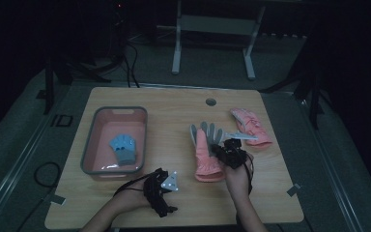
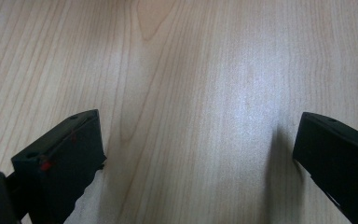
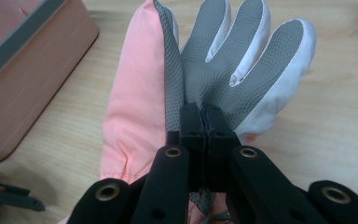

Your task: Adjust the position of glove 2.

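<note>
A pink glove (image 1: 206, 162) with a grey palm (image 3: 200, 70) lies right of the table's middle, fingers pointing away from me. My right gripper (image 1: 226, 149) sits over its palm side; in the right gripper view the jaws (image 3: 204, 114) are pressed together on the grey palm fabric. A second pink glove (image 1: 251, 126) lies further right. A small blue glove (image 1: 124, 148) rests inside the pink basket (image 1: 89, 145). My left gripper (image 1: 163, 192) rests near the front edge, its jaws (image 2: 196, 154) wide apart over bare wood.
The grey-rimmed basket (image 3: 28, 70) stands at the left of the wooden table (image 1: 174, 116). A small round hole (image 1: 211, 102) sits near the table's far edge. Beyond the table are desk legs and cables on the floor.
</note>
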Demonstrator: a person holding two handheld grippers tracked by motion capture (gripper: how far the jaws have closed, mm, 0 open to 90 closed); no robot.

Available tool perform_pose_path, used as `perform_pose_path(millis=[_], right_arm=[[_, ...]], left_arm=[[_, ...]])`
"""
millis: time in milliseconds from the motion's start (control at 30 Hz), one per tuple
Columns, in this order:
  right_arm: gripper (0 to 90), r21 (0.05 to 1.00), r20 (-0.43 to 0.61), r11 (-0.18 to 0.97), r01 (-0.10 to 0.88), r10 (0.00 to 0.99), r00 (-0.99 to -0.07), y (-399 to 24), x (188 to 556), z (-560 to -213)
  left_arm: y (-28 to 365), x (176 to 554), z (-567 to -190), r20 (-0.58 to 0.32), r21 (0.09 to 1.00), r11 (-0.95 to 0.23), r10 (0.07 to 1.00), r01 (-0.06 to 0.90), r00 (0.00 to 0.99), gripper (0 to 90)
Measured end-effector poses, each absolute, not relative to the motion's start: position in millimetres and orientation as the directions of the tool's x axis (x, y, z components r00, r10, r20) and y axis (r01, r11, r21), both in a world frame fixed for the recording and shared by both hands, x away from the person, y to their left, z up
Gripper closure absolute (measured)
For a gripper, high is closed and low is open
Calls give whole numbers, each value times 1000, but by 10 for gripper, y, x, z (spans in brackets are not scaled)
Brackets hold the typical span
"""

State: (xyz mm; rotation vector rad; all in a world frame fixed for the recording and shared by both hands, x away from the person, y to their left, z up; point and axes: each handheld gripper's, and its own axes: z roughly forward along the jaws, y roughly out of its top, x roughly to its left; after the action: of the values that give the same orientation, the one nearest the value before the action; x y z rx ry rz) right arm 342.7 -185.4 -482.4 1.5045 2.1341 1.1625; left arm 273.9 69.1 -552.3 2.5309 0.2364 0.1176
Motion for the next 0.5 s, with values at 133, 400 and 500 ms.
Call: perform_pose_path(millis=[133,400,500], right_arm=[[882,729,211,140,670,886,-414,-1826,3395,-4957],[880,707,206,156,690,888,-411,-1751,3495,-5151],[868,692,171,190,696,894,-414,-1714,3532,-5248]], left_arm=[[688,2730,-5532,31,565,-812,199,147,980,19],[695,2734,-5534,28,568,-809,203,151,979,19],[695,2734,-5537,28,567,-810,201,150,979,19]])
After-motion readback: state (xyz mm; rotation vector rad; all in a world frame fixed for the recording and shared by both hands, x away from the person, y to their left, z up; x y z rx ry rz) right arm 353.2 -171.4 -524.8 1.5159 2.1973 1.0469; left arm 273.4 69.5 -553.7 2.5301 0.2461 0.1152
